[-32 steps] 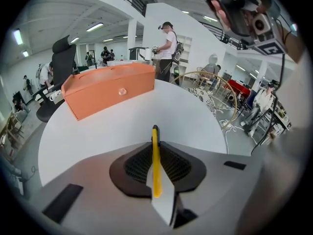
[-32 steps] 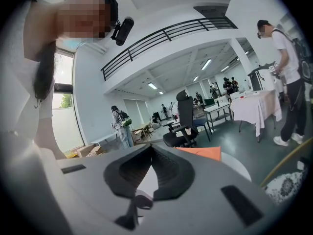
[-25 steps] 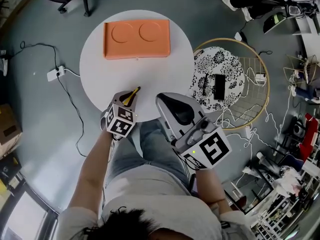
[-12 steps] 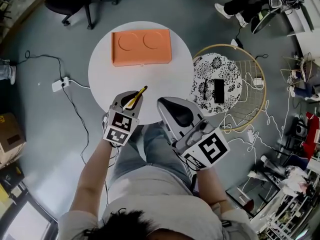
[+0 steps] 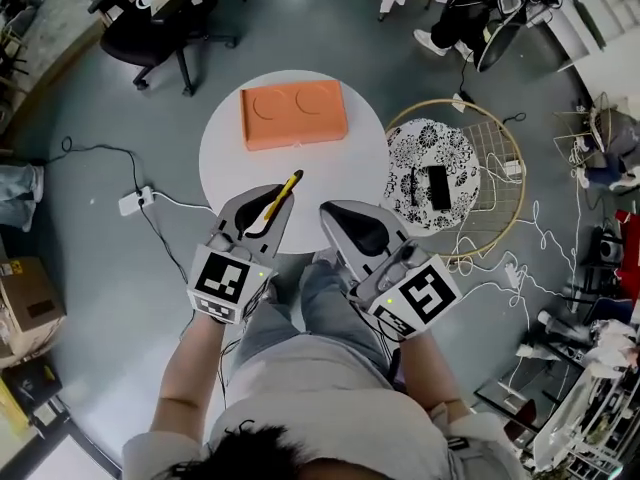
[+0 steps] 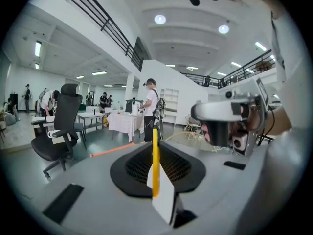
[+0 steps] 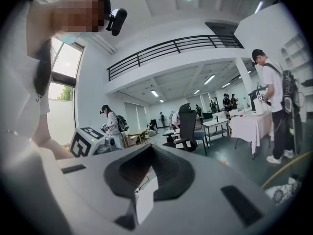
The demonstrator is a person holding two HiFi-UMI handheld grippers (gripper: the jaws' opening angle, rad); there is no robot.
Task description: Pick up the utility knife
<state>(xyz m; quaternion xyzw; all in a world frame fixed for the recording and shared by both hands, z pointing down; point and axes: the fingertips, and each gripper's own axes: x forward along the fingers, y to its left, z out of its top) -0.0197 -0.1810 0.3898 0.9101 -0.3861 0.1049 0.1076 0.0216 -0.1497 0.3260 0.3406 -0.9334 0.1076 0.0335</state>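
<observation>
The yellow utility knife [image 5: 279,195] sits clamped between the jaws of my left gripper [image 5: 262,206], which are closed tight on its body. Its far end pokes out past the jaw tips, over the near part of the round white table [image 5: 335,163]. In the left gripper view the knife [image 6: 155,155] runs straight up the middle. My right gripper [image 5: 352,223] hangs just beside it, jaws together with nothing in them. An orange tray [image 5: 293,114] lies at the table's far side.
</observation>
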